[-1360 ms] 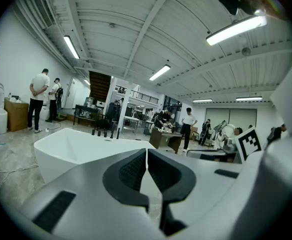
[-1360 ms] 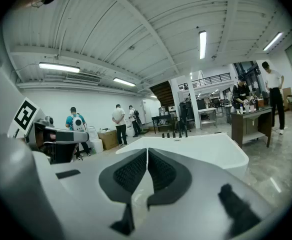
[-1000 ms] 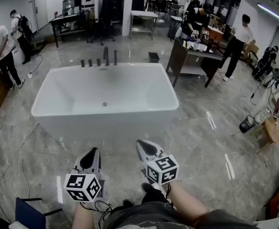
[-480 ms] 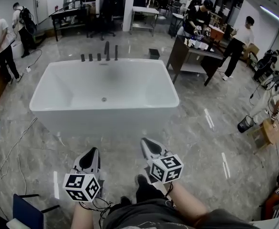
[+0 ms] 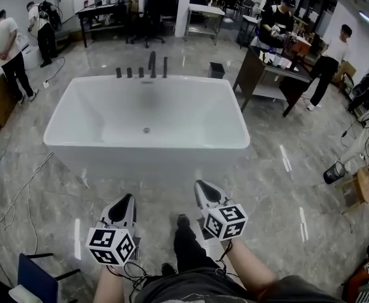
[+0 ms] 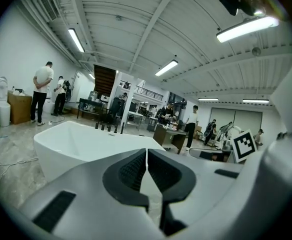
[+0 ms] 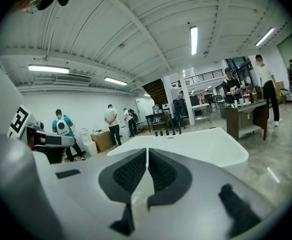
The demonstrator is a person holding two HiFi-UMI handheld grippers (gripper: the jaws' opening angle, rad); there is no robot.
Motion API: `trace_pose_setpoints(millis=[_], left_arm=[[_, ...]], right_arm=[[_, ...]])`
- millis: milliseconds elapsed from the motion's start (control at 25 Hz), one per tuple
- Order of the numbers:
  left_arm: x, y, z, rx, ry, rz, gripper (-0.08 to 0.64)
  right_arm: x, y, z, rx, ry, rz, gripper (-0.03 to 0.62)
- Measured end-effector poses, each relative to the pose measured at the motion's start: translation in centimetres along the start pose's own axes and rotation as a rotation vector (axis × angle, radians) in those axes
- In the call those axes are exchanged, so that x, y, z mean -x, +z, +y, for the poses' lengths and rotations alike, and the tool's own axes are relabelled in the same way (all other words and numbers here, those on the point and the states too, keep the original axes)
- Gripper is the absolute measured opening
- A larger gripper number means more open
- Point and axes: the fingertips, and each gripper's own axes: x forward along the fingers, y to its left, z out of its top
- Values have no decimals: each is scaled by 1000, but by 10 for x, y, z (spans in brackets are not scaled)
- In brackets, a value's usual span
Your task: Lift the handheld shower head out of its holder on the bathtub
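Two closed, empty tools sit nearest us: the left gripper (image 5: 126, 199) and the right gripper (image 5: 203, 186), each with its jaws pressed together. Beyond them stands the white bathtub (image 5: 146, 149), well apart from both. On its far rim a row of dark fittings (image 5: 135, 72) holds the shower head (image 5: 165, 67), likely the rightmost post. We judge the approach is in hand; next we must get round the tub, open one gripper and close it on the handle.
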Motion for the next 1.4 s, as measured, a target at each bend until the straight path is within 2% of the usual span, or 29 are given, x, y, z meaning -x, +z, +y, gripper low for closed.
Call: trace_pose_setpoints(millis=[760, 1120, 1400], left_arm=[[-178, 40, 43, 26, 50, 70, 21], [-240, 71, 53, 40, 85, 77, 21], [-290, 91, 57, 22, 106, 81, 21]], right_arm=[[-143, 38, -126, -51, -6, 51, 29], [-202, 71, -168, -51, 25, 60, 29], [-242, 82, -208, -56, 39, 80, 29]])
